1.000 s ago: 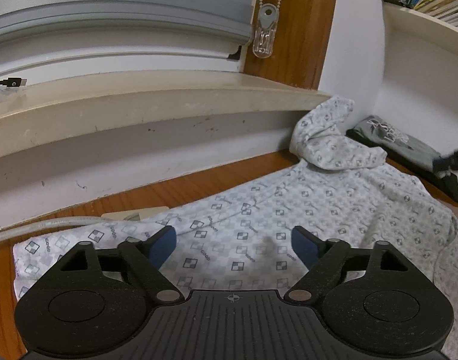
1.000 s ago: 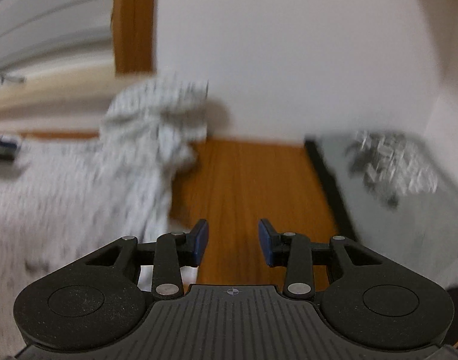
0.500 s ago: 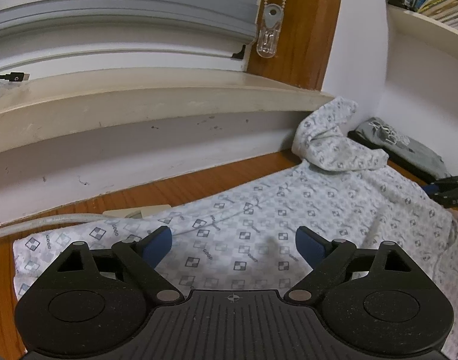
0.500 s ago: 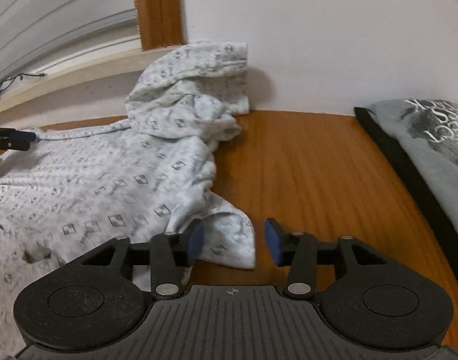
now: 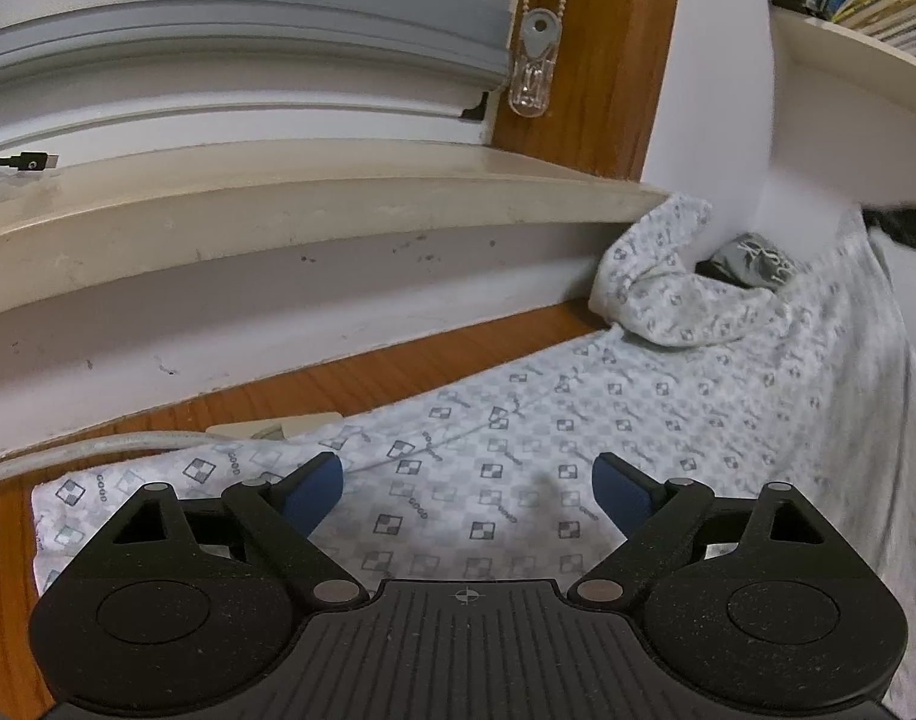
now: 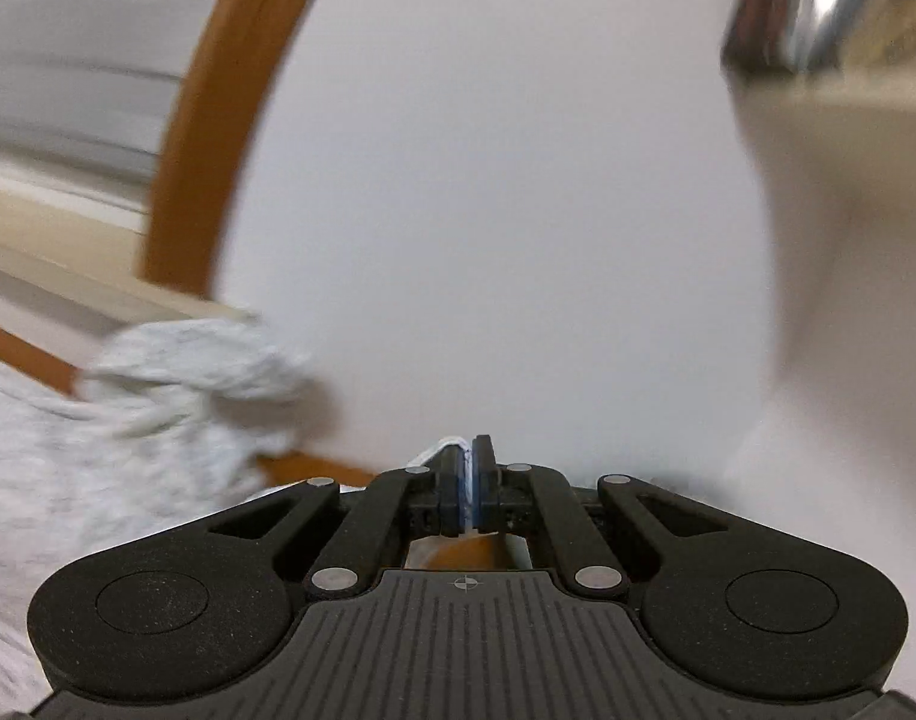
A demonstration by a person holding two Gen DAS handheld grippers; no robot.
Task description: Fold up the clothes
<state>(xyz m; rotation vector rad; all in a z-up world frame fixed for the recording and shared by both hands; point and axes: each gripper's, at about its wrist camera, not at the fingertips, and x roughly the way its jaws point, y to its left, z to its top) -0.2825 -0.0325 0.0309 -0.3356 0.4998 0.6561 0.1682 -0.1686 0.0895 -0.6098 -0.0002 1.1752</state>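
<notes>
Pinching a thin white edge of the patterned garment [image 5: 578,438] between fully closed jaws, right gripper [image 6: 470,483] raised toward the wall, left gripper [image 5: 467,480] jaws wide apart and empty above the garment spread on the wooden bench [image 5: 362,372], beneath the windowsill [image 5: 278,198]

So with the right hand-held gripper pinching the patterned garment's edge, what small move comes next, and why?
Probably carry the pinched edge across toward the left hand-held gripper. The right hand-held gripper is shut on a thin white fold of the patterned garment, whose right side is raised, while the rest lies flat on the wooden table.
</notes>
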